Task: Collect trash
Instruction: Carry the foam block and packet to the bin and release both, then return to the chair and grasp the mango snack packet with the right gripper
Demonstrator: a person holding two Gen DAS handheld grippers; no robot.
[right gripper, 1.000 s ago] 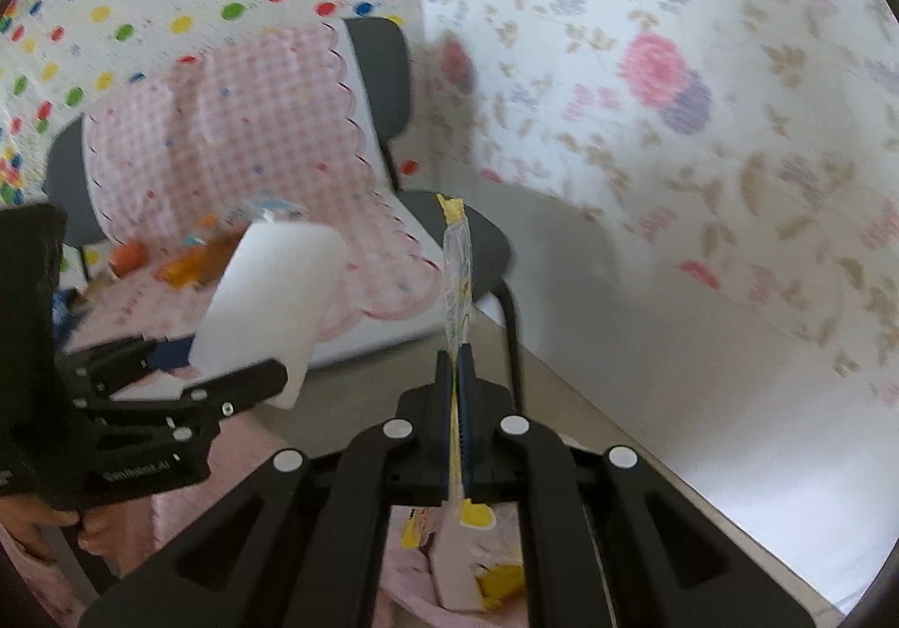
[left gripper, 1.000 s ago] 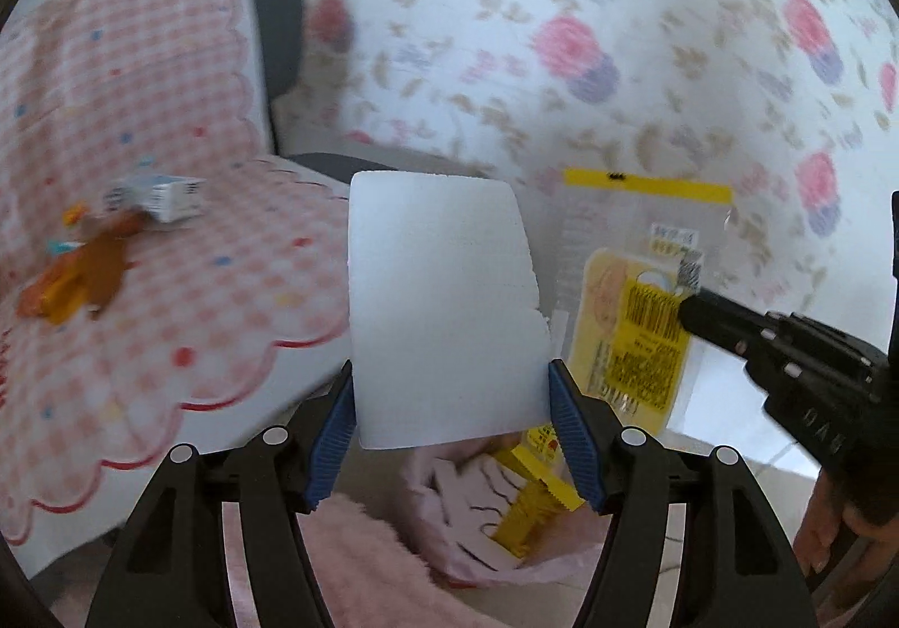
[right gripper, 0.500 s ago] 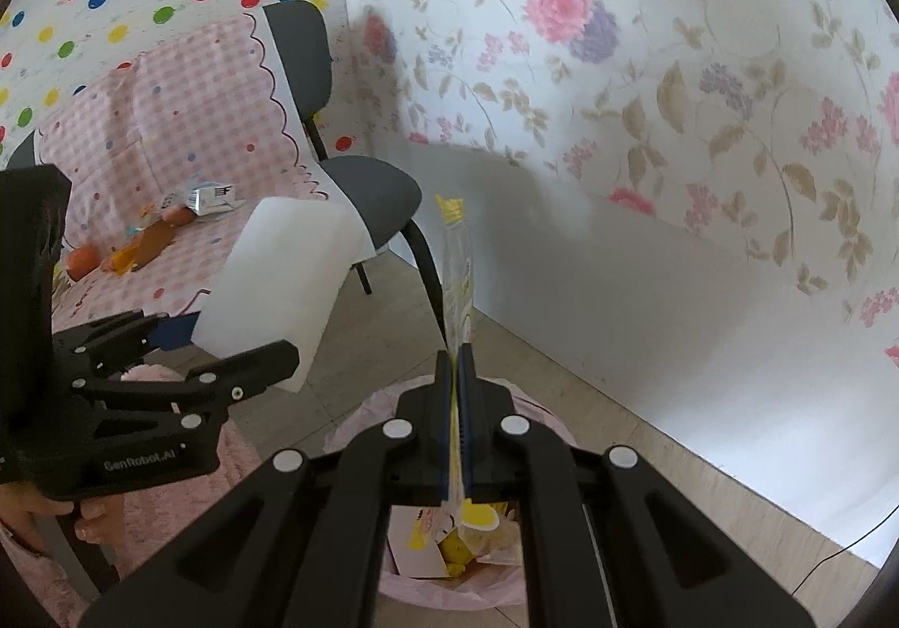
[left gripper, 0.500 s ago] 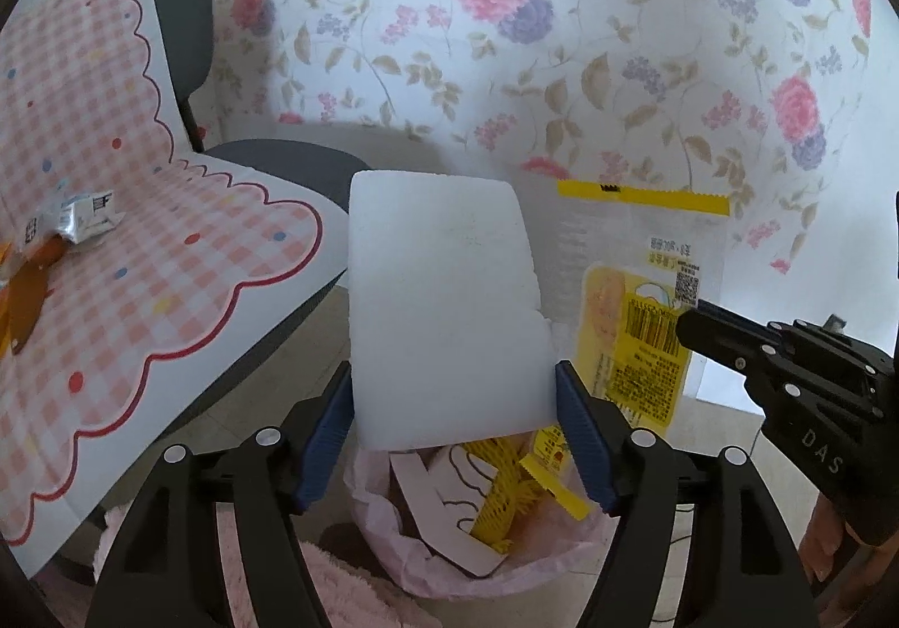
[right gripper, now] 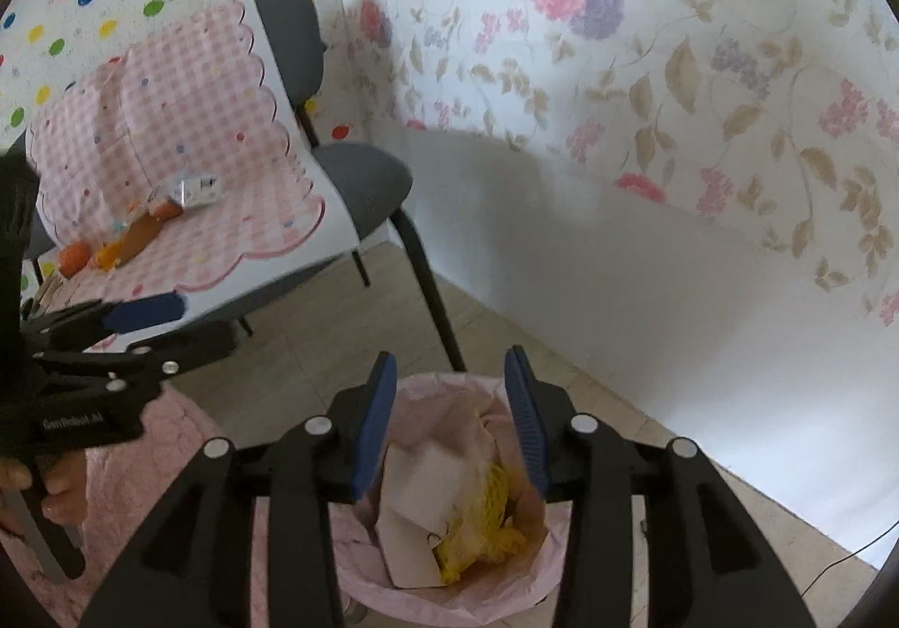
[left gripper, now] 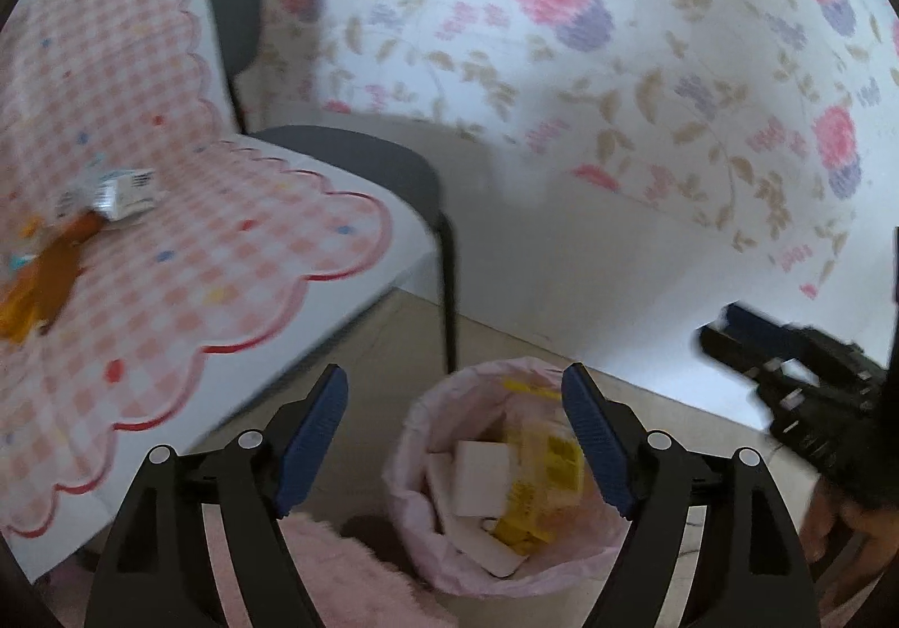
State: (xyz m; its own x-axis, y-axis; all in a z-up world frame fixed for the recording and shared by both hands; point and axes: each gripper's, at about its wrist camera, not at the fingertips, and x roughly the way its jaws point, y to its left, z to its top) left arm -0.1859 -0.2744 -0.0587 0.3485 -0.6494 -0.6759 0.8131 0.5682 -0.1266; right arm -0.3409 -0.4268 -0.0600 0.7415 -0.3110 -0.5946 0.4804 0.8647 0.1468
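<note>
A bin lined with a pink bag stands on the floor below both grippers. Inside lie the white foam block, the yellow-printed clear packet and yellow netting. My left gripper hangs over the bin, its jaws opening with nothing between them. My right gripper is also above the bin, jaws opening and empty. More trash stays on the chair's pink checked cloth: a small silver-white carton and orange-brown scraps.
A grey chair draped with the pink checked cloth stands left of the bin, one leg close to its rim. Floral wall behind and right. A fluffy pink rug lies by the bin. A hand holds the left gripper.
The white foam block left my left gripper and the yellow packet left my right gripper; both now lie in the bin. Both pairs of jaws have spread and both grippers sank slightly.
</note>
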